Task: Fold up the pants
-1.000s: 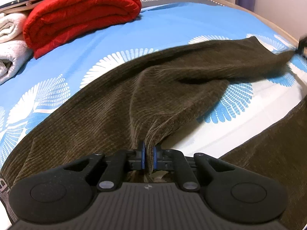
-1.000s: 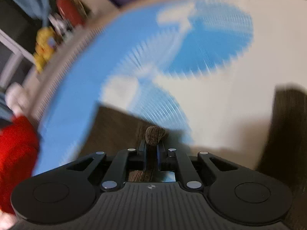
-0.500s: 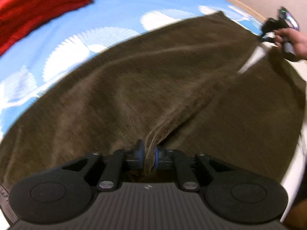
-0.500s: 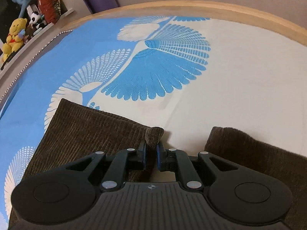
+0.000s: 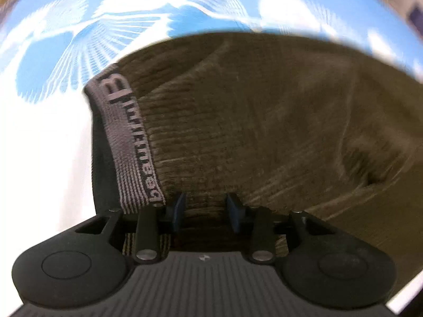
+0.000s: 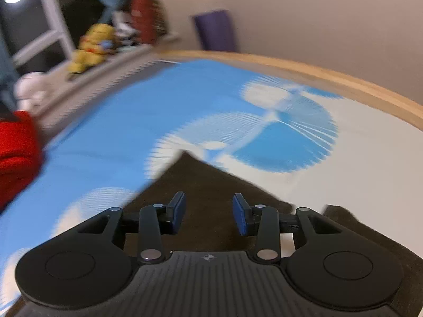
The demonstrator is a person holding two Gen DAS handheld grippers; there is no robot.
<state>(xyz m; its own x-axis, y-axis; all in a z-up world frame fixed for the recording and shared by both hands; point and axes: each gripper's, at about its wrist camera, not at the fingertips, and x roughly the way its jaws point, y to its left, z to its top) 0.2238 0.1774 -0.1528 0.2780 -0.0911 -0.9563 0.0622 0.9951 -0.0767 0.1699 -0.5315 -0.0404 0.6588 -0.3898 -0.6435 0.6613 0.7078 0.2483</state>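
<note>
Release on both sides: left claw (image 5: 205,212) and right claw (image 6: 208,212) just opened, pants (image 5: 264,121) dropped flat below them; lengthwise fold looks done.

Only lettering: dark print along the grey waistband (image 5: 124,142) of the brown corduroy pants (image 5: 264,121), left wrist view. A big "B" at the far end reads ok; rest too smeared by blur, can't make out the word. Right wrist view: no text legible anywhere.
</note>
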